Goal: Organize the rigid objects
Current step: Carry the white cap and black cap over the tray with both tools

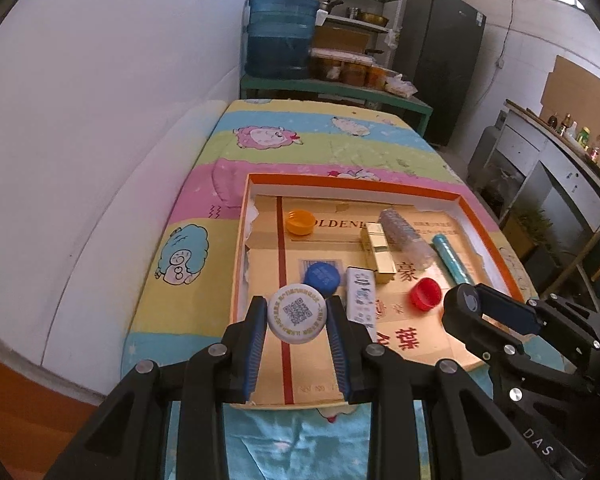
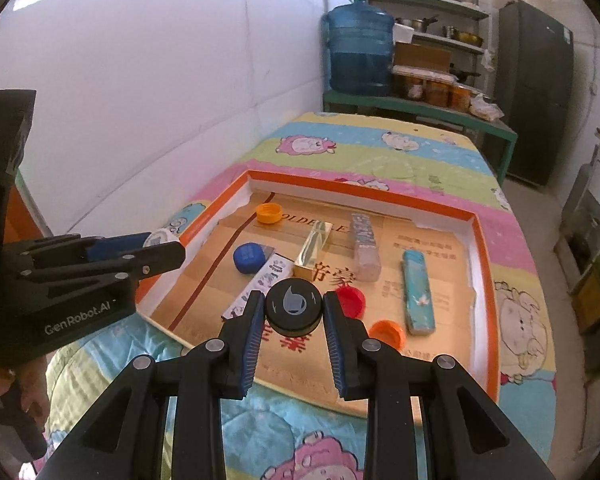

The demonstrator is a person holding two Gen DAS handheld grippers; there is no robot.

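Left gripper [image 1: 297,316] I have clamped on white QR cap [image 1: 296,313], held over near-left corner of orange-rimmed tray [image 1: 485,216]. Right gripper [image 2: 293,312] I have pinching black cap [image 2: 294,307] above tray's near edge. Loose inside tray: blue cap [image 1: 321,277], red cap [image 1: 425,293], orange cap [image 1: 299,221], gold box [image 1: 378,253], teal tube [image 1: 452,258].

Lying open along the tray's [image 1: 380,182] left strip, past the blue cap [image 1: 322,278] and orange cap [image 1: 299,222]. Crowding the middle: white box [image 1: 362,298], gold box [image 1: 380,250], clear bottle [image 1: 406,236]. Blocking right: red cap [image 1: 425,294], teal tube [image 1: 452,258].
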